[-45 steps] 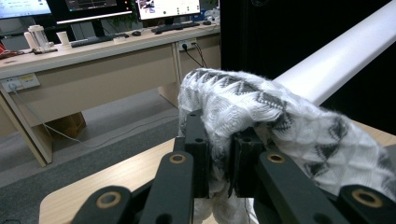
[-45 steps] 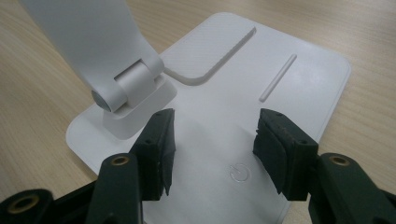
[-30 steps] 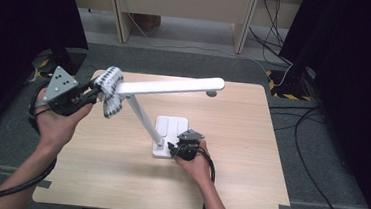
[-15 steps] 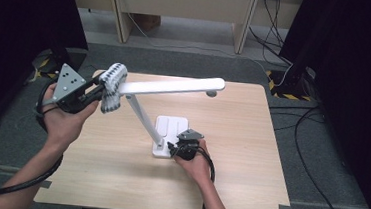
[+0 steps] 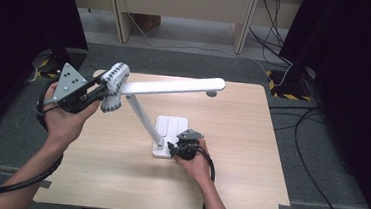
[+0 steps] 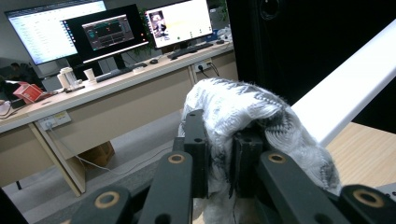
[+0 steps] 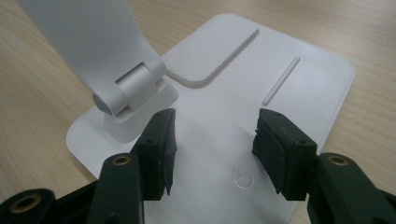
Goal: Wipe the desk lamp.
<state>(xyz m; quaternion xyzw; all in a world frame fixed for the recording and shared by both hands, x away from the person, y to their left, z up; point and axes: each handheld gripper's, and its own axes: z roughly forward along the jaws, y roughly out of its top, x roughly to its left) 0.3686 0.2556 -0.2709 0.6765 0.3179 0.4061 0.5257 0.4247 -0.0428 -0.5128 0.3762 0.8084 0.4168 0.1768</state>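
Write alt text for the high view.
A person's left gripper presses a grey-white cloth against the end of a white desk lamp's bar, while the right gripper rests open over the lamp's base on a wooden table.

Left gripper (image 5: 99, 90): black body, grey three-cornered plate on top with small dark holes, black cable looping under forearm. Right gripper (image 5: 172, 148): black, compact, grey top plate, black cable trailing along wrist. Jaws: black blocky pads, brass-ringed screws at pivots. Forearms bare, no sleeves.
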